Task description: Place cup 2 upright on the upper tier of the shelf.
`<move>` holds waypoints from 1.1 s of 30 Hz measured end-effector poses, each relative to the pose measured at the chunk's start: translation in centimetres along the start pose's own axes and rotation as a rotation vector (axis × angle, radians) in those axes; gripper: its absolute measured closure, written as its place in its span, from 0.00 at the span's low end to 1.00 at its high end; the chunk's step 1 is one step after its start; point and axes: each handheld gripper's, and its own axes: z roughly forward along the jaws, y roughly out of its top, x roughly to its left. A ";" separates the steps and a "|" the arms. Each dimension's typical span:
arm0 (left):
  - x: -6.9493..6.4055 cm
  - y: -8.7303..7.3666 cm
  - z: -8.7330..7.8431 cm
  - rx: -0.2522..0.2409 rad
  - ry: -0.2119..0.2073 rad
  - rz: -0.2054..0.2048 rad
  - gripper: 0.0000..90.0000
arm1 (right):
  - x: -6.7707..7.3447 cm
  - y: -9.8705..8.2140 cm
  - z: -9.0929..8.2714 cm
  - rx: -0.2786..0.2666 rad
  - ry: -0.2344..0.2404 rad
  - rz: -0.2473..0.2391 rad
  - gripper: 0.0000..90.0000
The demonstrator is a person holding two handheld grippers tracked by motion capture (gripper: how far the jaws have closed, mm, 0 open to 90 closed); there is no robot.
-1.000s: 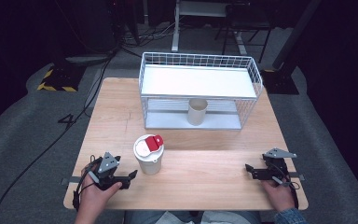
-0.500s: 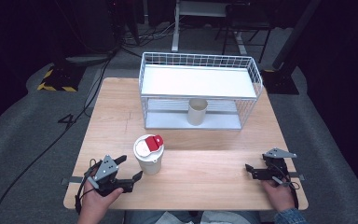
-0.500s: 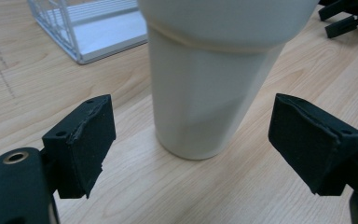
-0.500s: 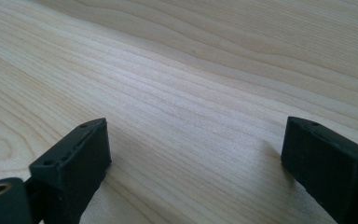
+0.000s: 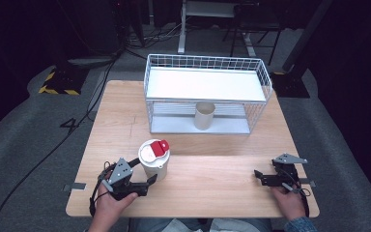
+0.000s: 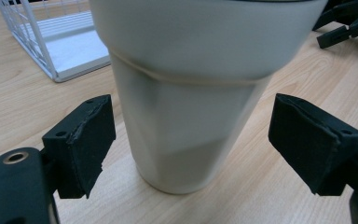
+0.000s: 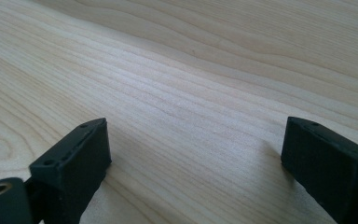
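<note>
The left claw [image 5: 142,175] sits low on the tabletop [image 5: 212,183], spread wide, with the white cup [image 5: 154,158] standing between its two pads. In the left gripper view the cup [image 6: 186,93] rises dead centre, with daylight on both sides: neither pad touches it. The cup itself stands upright near the front edge, left of middle, roughly at seven o'clock from the wire basket [image 5: 207,96], and wears a white lid with a red tab [image 5: 160,147].

It looks to me like the grab on the cup is about to happen. To do it well, I would close slowly and evenly, so both pads meet the wall at once; the cup tapers toward its base, and the pads sit down where it is narrowest. A slightly higher hold, just under the seam line, would likely grip better and keep the cup from tipping. The wall looks thin, perhaps paper, so a hard squeeze could dent it or pop the lid.

The right claw [image 5: 270,178] rests on the tabletop at about four o'clock from the basket, also spread apart and holding nothing; in its own view I see bare wood grain between the pads. A second, smaller cup [image 5: 205,115] stands on the basket's lower level, well apart from all this.
</note>
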 end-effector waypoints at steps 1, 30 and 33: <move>0.0 0.0 0.0 0.000 0.000 0.000 0.17 | 0.0 0.0 0.0 0.000 0.000 0.000 0.09; -0.8 0.6 3.7 -0.072 0.068 0.002 0.09 | 0.0 0.0 0.0 0.000 0.000 0.000 0.09; -0.8 0.5 3.7 -0.082 0.078 -0.004 0.13 | 0.0 0.0 0.0 0.000 0.000 0.000 0.09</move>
